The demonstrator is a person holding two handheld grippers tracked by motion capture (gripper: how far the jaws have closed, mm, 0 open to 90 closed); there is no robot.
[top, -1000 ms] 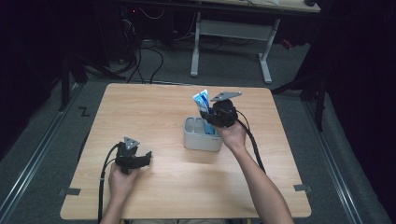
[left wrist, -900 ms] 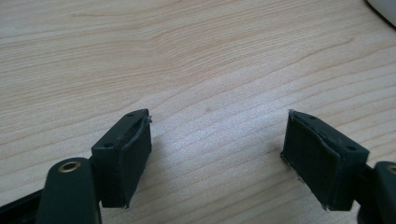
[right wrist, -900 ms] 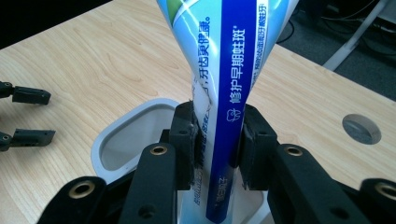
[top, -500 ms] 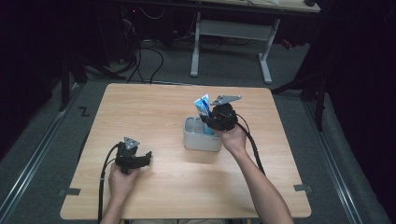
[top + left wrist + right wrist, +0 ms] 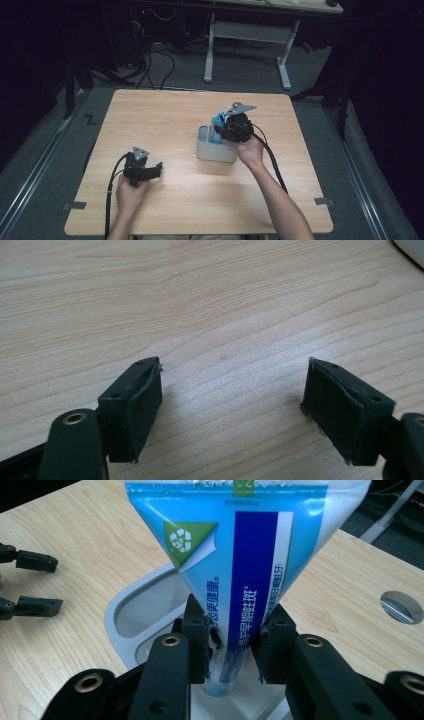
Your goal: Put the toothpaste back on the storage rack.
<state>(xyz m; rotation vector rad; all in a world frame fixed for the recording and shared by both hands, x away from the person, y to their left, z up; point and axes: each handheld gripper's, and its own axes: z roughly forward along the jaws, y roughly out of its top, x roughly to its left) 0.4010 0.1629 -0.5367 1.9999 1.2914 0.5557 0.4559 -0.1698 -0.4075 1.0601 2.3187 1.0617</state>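
Observation:
A blue and white toothpaste tube [image 5: 240, 545] stands upright, cap end down, with my right gripper [image 5: 232, 647] shut on its lower part. The tube's low end sits over the opening of a pale grey holder cup [image 5: 125, 625]. In the high view the tube [image 5: 218, 121] pokes up at the cup's [image 5: 215, 148] far right side, with my right gripper [image 5: 226, 131] just above the rim. My left gripper [image 5: 157, 169] rests on the table at the front left, well apart from the cup. Its jaws [image 5: 232, 405] stand open over bare wood.
The wooden table [image 5: 170, 115] has free room around the cup. A round metal grommet [image 5: 401, 606] is set in the tabletop beyond the tube. Cables trail from both grippers toward the front edge. A white desk frame [image 5: 245, 35] stands on the floor behind.
My right gripper has sunk a little with the tube, bringing it lower over the cup. The left gripper has stayed in place.

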